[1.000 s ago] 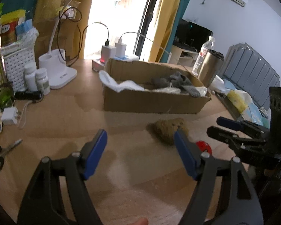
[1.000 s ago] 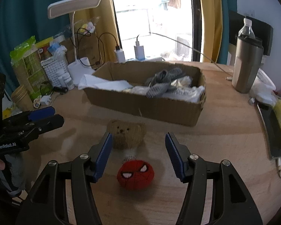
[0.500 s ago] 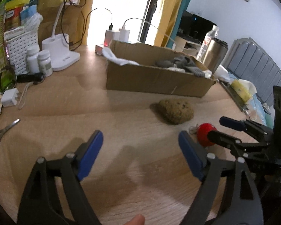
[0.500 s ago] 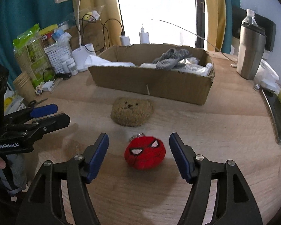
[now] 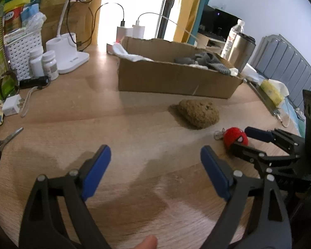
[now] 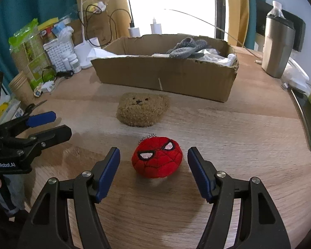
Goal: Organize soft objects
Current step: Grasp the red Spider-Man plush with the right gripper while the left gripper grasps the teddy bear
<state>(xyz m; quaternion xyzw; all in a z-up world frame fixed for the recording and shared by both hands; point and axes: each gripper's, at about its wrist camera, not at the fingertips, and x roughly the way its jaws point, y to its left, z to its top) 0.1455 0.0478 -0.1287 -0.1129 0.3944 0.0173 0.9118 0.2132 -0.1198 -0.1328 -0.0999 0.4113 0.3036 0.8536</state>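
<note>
A red plush ball with a spider mask (image 6: 157, 160) lies on the wooden table, between the fingers of my right gripper (image 6: 153, 164), which stands open and does not touch it. Behind it sits a brown plush bear face (image 6: 142, 111). A cardboard box (image 6: 165, 74) holds grey socks and white cloth. My left gripper (image 5: 155, 161) hangs over bare table with nothing between its fingers, its jaws still opening. From the left wrist view the brown plush (image 5: 199, 113) and the red ball (image 5: 235, 138) lie ahead to the right, beside the right gripper (image 5: 246, 137).
A steel tumbler (image 6: 277, 45) and a water bottle stand at the right. A white lamp base (image 5: 68, 56), pill bottles (image 5: 49, 64), a white basket (image 5: 22, 51), chargers and scissors (image 5: 0, 147) crowd the left side. A phone (image 6: 306, 114) lies at the right edge.
Both grippers have sunk toward the table and tilted down. The red ball has come in between the right fingers. Both pairs of jaws stand wider.
</note>
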